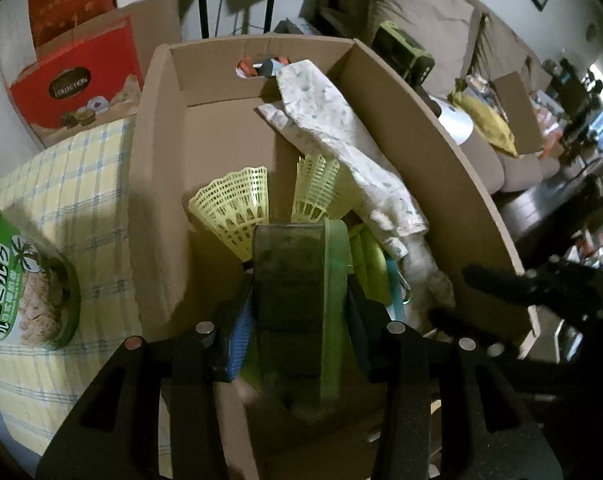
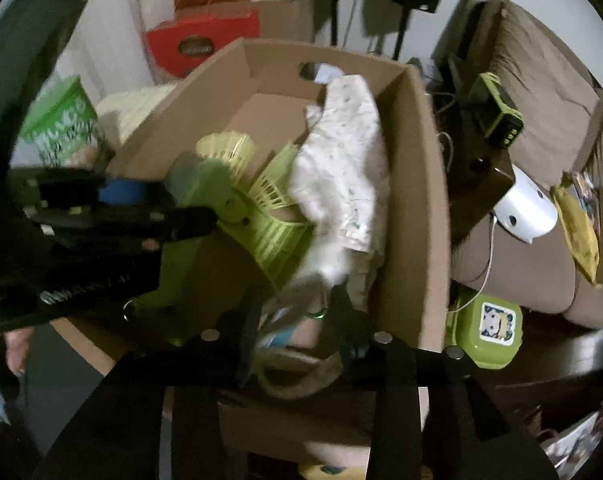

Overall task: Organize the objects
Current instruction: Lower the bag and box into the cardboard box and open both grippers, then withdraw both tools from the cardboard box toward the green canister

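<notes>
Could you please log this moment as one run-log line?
left gripper: shut on green tape dispenser | right gripper: open | both over cardboard box

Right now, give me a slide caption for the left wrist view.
Left gripper lowers a green tape dispenser into a brown cardboard box holding yellow plastic shuttlecocks and white patterned cloth.

Left gripper (image 1: 297,304): matte black frame, silver round bolts, blue finger pad at lower centre. Right gripper (image 2: 297,320): likewise black.

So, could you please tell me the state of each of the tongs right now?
Left tongs: shut on green holder.
Right tongs: open.
</notes>
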